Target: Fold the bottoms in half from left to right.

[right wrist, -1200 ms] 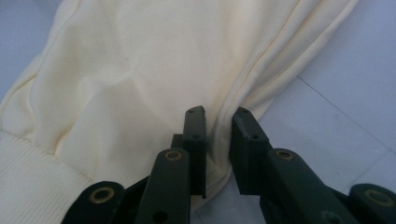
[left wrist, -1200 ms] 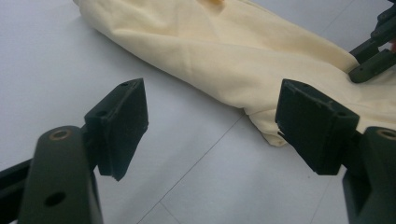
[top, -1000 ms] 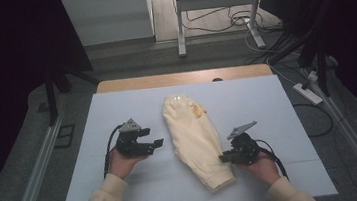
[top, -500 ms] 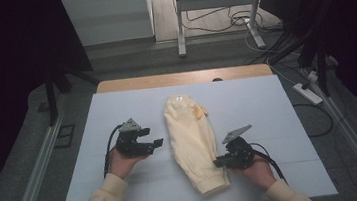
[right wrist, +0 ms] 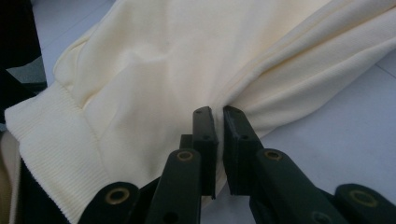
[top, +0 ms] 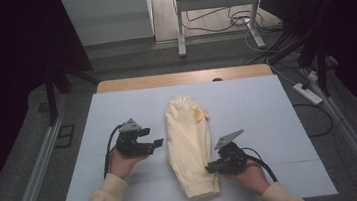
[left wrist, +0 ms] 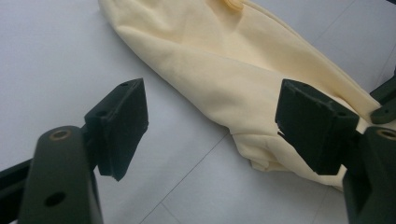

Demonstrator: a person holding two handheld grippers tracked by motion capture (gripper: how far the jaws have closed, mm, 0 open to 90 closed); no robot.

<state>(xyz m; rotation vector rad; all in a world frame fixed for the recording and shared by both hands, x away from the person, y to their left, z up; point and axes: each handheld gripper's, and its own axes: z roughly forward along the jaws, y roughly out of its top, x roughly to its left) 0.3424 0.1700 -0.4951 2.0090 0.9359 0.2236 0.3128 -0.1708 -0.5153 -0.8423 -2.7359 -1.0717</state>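
— What's on the left?

— My left gripper (top: 157, 144) hovers over the pale blue-white table (top: 267, 106), just left of the garment. Its jaws are spread wide with nothing between them. The pads (left wrist: 122, 122) are matte black blocks, square-edged, each with small screw holes.

— And the garment itself?

— A cream sweater (top: 189, 142), folded lengthwise into a long narrow bundle, lies in the middle of the table, running from far to near. The cloth is soft and smooth, with gentle creases. The near end finishes in a ribbed knit band (right wrist: 51, 154). At the far end there's a small neck label (top: 182, 99), but I can't read any writing on it. A small, slightly darker yellow bit sits on its far right edge; I can't tell what it is.

— And the right?

— My right gripper (top: 209, 168) meets the sweater's right edge near the ribbed end. Its jaws are pressed nearly together, pinching a fold of the cloth between them.
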